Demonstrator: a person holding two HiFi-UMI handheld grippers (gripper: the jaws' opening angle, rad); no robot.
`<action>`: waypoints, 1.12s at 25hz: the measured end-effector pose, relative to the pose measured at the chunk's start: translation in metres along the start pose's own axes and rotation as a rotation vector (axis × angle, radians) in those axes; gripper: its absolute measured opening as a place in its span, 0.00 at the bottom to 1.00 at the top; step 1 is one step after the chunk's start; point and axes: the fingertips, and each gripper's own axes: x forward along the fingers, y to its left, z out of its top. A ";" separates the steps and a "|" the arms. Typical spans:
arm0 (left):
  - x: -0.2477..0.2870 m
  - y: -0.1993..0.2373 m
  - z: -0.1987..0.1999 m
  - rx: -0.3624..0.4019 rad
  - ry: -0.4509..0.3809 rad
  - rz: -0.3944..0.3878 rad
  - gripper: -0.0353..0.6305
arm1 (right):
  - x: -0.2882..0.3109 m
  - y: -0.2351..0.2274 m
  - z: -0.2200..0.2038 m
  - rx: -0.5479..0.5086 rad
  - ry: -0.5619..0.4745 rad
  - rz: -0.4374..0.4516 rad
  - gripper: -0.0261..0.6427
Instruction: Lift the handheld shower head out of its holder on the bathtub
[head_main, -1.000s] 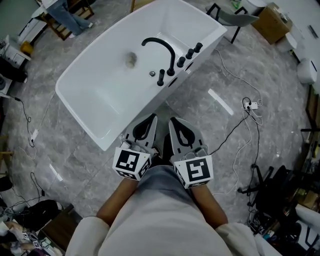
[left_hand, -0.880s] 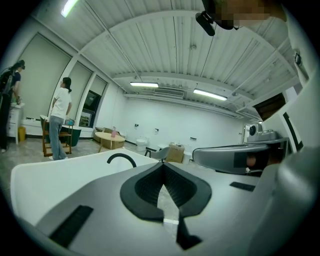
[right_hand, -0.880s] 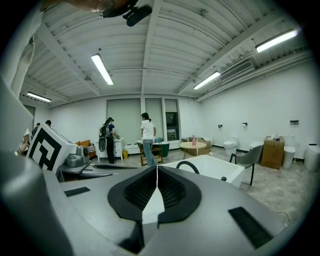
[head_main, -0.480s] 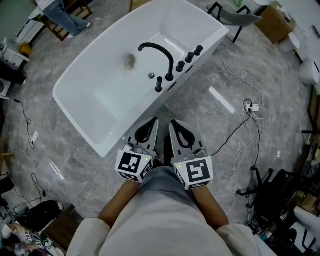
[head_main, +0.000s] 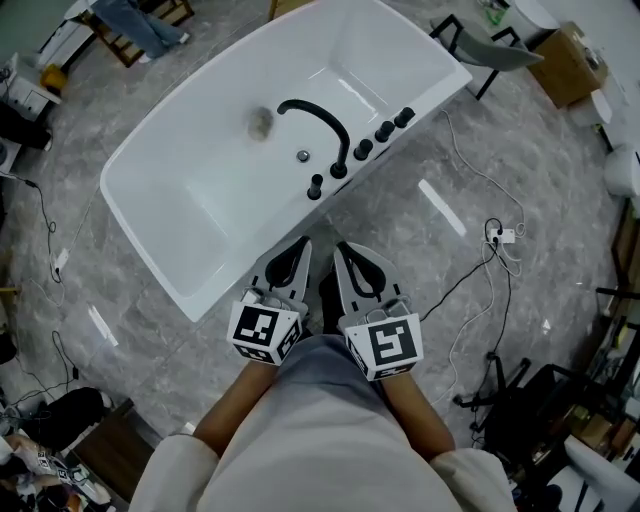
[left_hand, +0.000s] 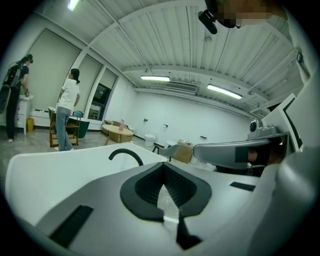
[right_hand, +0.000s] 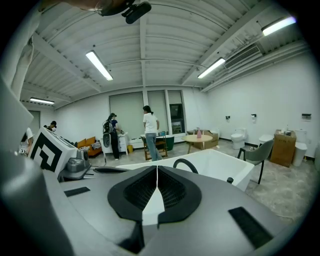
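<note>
A white bathtub (head_main: 160, 215) lies on the floor ahead of me in the head view. On its near rim stand a black arched faucet (head_main: 318, 113), three black knobs (head_main: 385, 131) and a slim black upright piece (head_main: 316, 187) that looks like the handheld shower head in its holder. My left gripper (head_main: 303, 245) and right gripper (head_main: 340, 248) are side by side just short of that rim, both shut and empty. The left gripper view shows the shut left gripper (left_hand: 162, 166) and the faucet (left_hand: 126, 154) beyond it. The right gripper view shows the shut right gripper (right_hand: 156, 168), the faucet (right_hand: 185, 164) and one knob (right_hand: 229, 180).
Cables and a white plug (head_main: 503, 237) lie on the grey stone floor to the right. A grey chair (head_main: 490, 45) and a cardboard box (head_main: 568, 62) stand beyond the tub. People (right_hand: 150, 131) stand at tables far across the room.
The tub's black fixtures have come nearer to both grippers in the head view. The grippers stay side by side and shut.
</note>
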 end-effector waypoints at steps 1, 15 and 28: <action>0.005 0.002 0.001 -0.006 0.001 0.006 0.06 | 0.004 -0.004 0.001 0.001 0.003 0.005 0.07; 0.082 -0.003 0.004 -0.033 0.047 0.044 0.06 | 0.035 -0.080 0.008 0.032 0.030 0.056 0.07; 0.123 0.001 -0.006 -0.021 0.079 0.054 0.06 | 0.068 -0.110 -0.025 0.113 0.056 0.061 0.07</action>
